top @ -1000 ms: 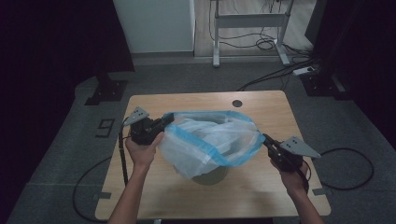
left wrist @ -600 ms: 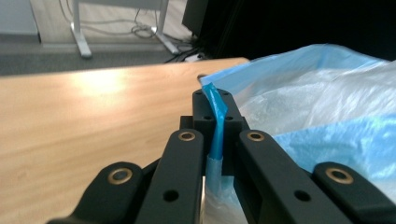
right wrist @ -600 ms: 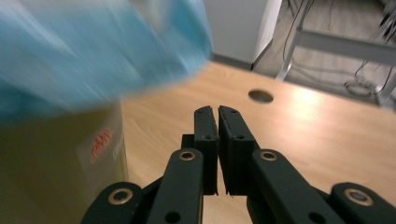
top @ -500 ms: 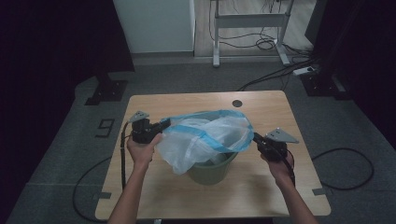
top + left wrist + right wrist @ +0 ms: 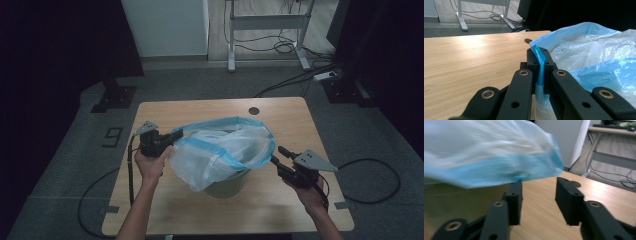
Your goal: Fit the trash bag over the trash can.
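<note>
A translucent white bag (image 5: pixel 225 150) with a blue rim lies draped over a pale green bin (image 5: pixel 227 186) in the middle of the wooden table (image 5: pixel 280 115). My left gripper (image 5: pixel 176 135) is at the bag's left side, shut on the blue rim (image 5: pixel 540 62), which runs pinched between its jaws. My right gripper (image 5: pixel 279 155) is just off the bag's right edge. Its jaws have just been opening and stand apart with nothing between them. In the right gripper view the bag (image 5: pixel 486 152) hangs blurred above the bin (image 5: pixel 461 197), beside my right gripper (image 5: pixel 538 183).
A round cable hole (image 5: pixel 254 110) sits near the table's far edge. Beyond the table stand a white cabinet (image 5: pixel 165 25) and a desk frame (image 5: pixel 270 30) with cables on the floor. Cables trail from both grippers off the table's sides.
The right gripper has opened, let go of the bag's rim and drawn back to the right. The bag's right side has settled down over the bin. The left gripper still grips the rim.
</note>
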Demonstrator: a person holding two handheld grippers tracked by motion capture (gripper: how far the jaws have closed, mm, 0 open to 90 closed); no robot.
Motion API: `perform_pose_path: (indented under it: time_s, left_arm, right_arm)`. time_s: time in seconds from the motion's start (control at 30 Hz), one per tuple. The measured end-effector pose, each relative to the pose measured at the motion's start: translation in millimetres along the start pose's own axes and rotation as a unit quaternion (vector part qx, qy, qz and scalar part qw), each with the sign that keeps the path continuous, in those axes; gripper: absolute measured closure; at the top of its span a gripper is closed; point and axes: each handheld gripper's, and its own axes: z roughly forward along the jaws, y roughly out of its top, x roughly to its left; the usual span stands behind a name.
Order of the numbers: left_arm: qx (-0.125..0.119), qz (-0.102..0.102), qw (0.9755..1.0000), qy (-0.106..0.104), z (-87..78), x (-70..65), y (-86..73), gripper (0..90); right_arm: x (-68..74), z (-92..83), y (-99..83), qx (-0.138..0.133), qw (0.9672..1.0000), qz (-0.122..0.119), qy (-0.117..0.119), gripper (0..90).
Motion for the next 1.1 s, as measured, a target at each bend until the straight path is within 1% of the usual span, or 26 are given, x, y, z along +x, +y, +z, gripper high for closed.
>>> perform_pose_path:
  time_s: [0.07,0.13,0.2,0.27,0.33,0.43,0.47,0.53,0.57,0.6,0.67,0.73,0.77,0.83,0.9,0.97,1.1]
  left_arm:
    - [-0.001,-0.002,1.0,0.0,-1.2,-0.9,-0.6,88.9]
    - [0.0,-0.004,1.0,0.002,-2.0,-1.8,-1.3,88.9]
    - [0.0,-0.004,1.0,0.002,-2.7,-3.0,-1.4,88.9]
    - [-0.001,-0.003,1.0,0.002,-3.7,-4.6,-1.2,88.9]
    - [-0.002,-0.003,1.0,0.002,-4.6,-6.0,-0.8,88.8]
    - [-0.002,-0.003,1.0,0.002,-5.7,-7.2,-0.5,88.8]
    - [-0.002,-0.003,1.0,0.002,-6.0,-7.4,-0.5,88.8]
    - [-0.002,-0.003,1.0,0.001,-6.5,-7.7,-0.7,88.8]
    - [-0.002,-0.003,1.0,0.001,-6.7,-7.6,-0.9,88.7]
    - [-0.002,-0.003,1.0,0.001,-6.9,-7.4,-1.1,88.7]
    - [-0.004,-0.004,1.0,0.001,-7.9,-6.4,-1.9,88.8]
    - [-0.005,-0.007,1.0,0.001,-9.3,-4.6,-3.8,88.7]
    - [-0.006,-0.008,1.0,0.001,-10.4,-3.3,-5.3,88.7]
    - [-0.007,-0.012,0.9999,-0.004,-13.2,-1.3,-9.3,88.8]
    - [-0.006,-0.014,0.9998,-0.008,-16.5,-0.1,-14.3,88.8]
    - [-0.006,-0.017,0.9997,-0.015,-20.2,1.2,-20.3,88.8]
    - [-0.006,-0.022,0.9993,-0.029,-27.6,3.0,-32.8,88.9]
  right_arm:
    - [7.9,-11.0,2.6,-0.005,0.9998,-0.004,0.018,50.4]
    - [16.2,-19.8,4.8,-0.009,0.9996,-0.013,0.024,44.5]
    - [23.4,-25.5,7.3,-0.014,0.9992,-0.016,0.034,41.0]
    - [31.1,-28.8,10.6,-0.016,0.9986,-0.019,0.047,40.2]
    - [39.6,-30.2,14.3,-0.023,0.9971,-0.03,0.066,40.6]
    - [51.6,-27.5,19.5,-0.026,0.9943,-0.043,0.093,40.7]
    - [55.4,-25.5,21.1,-0.028,0.9937,-0.047,0.097,41.2]
    - [61.9,-21.8,24.3,-0.033,0.9926,-0.054,0.104,44.2]
    - [64.3,-19.7,25.9,-0.035,0.9919,-0.057,0.108,47.8]
    - [66.2,-17.7,27.1,-0.037,0.9907,-0.061,0.116,53.4]
    - [69.2,-14.6,28.2,-0.037,0.9883,-0.073,0.129,69.6]
    - [69.4,-13.8,26.8,-0.036,0.9876,-0.074,0.133,83.2]
    - [68.2,-14.0,25.0,-0.036,0.9875,-0.07,0.136,87.2]
    - [65.5,-14.8,17.9,-0.032,0.9867,-0.064,0.146,88.8]
    - [64.6,-16.4,7.3,-0.023,0.985,-0.065,0.158,88.9]
    - [65.0,-17.8,-4.6,-0.012,0.9837,-0.067,0.166,88.9]
    - [65.7,-16.6,-28.1,0.013,0.9813,-0.062,0.182,88.9]
